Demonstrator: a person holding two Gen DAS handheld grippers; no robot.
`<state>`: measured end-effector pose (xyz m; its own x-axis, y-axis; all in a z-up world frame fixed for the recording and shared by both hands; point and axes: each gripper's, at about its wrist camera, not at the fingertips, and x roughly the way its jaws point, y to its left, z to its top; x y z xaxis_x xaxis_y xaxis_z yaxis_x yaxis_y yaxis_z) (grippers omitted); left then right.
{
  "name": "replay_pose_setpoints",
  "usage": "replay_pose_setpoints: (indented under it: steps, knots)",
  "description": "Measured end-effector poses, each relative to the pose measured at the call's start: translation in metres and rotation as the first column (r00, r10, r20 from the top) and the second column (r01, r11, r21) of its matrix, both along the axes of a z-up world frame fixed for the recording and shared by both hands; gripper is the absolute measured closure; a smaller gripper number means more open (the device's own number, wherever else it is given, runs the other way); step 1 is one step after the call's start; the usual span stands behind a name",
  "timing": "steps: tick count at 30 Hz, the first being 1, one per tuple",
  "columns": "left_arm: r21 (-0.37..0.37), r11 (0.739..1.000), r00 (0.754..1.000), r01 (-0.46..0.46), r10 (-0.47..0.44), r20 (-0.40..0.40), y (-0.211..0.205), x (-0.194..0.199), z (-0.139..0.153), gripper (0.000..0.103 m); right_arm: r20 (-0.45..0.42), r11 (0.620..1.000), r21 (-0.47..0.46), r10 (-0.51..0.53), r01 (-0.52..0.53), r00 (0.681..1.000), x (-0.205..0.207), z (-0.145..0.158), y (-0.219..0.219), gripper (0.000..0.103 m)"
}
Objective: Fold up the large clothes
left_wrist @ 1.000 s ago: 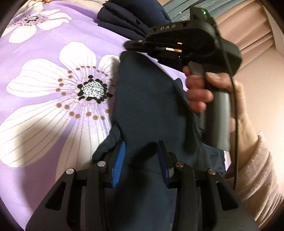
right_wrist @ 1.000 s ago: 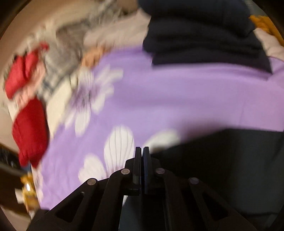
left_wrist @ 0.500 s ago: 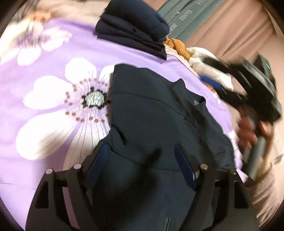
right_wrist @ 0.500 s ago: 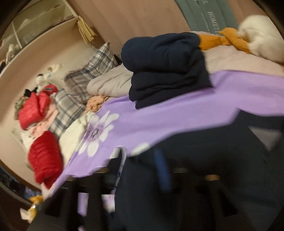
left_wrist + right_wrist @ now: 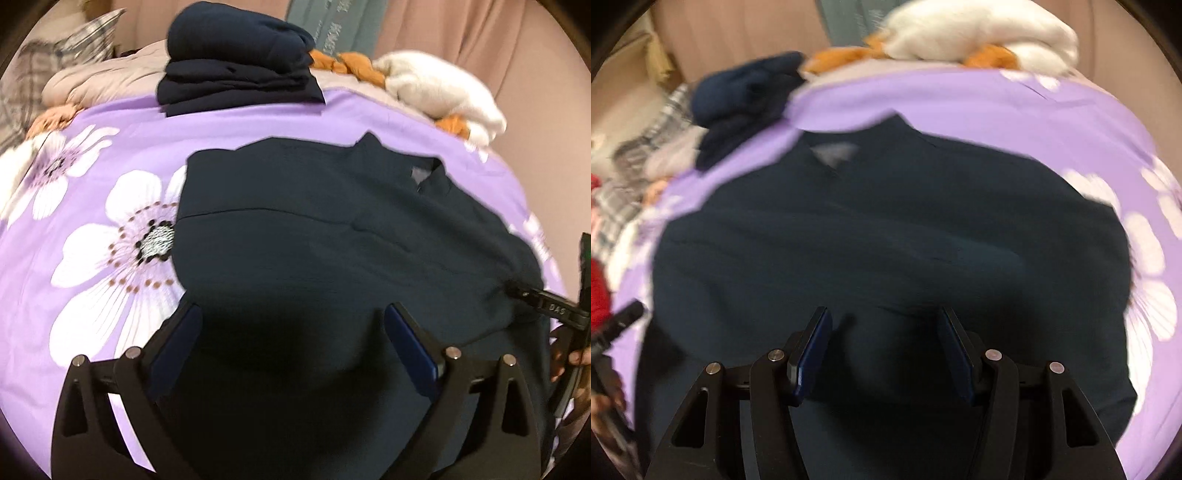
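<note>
Both wrist views look down close over the dark garment (image 5: 332, 240) (image 5: 886, 240), neckline at twelve o'clock, shared.

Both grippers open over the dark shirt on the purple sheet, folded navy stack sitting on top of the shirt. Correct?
Not quite. The navy stack is apart from the shirt, farther back on the sheet, as the left wrist view shows. Both grippers are open.

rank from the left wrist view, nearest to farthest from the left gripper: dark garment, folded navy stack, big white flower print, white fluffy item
1. dark garment, right below the left gripper
2. big white flower print, left
3. folded navy stack, far centre
4. white fluffy item, far right; close to the stack, hard to split
</note>
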<state>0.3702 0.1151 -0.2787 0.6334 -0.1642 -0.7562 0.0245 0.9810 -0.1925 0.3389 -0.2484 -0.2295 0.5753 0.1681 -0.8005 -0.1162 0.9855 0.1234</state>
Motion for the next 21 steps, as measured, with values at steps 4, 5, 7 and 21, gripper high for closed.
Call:
replay_pose_setpoints:
  steps: [4,5,7,21]
  knots:
    - [0.022,1.0,0.996,-0.014,0.016,-0.092,0.012,0.016,-0.033,0.004,0.037,0.998,-0.048,-0.031,0.033,0.999,0.005,-0.007,-0.015,0.043]
    - [0.043,0.999,0.998,0.001,0.002,-0.069,0.011,0.014,-0.031,0.004,0.03,0.997,-0.054,-0.05,0.052,0.998,0.009,-0.007,-0.019,0.039]
    - [0.09,0.995,0.997,0.035,-0.029,-0.071,0.008,0.011,-0.025,0.005,0.009,0.995,0.015,-0.094,0.094,0.996,0.012,-0.006,-0.038,0.033]
    - [-0.233,0.972,0.999,0.011,-0.003,0.035,0.047,0.016,0.023,0.006,0.222,0.994,0.105,-0.032,0.008,0.975,-0.004,0.045,-0.019,0.033]
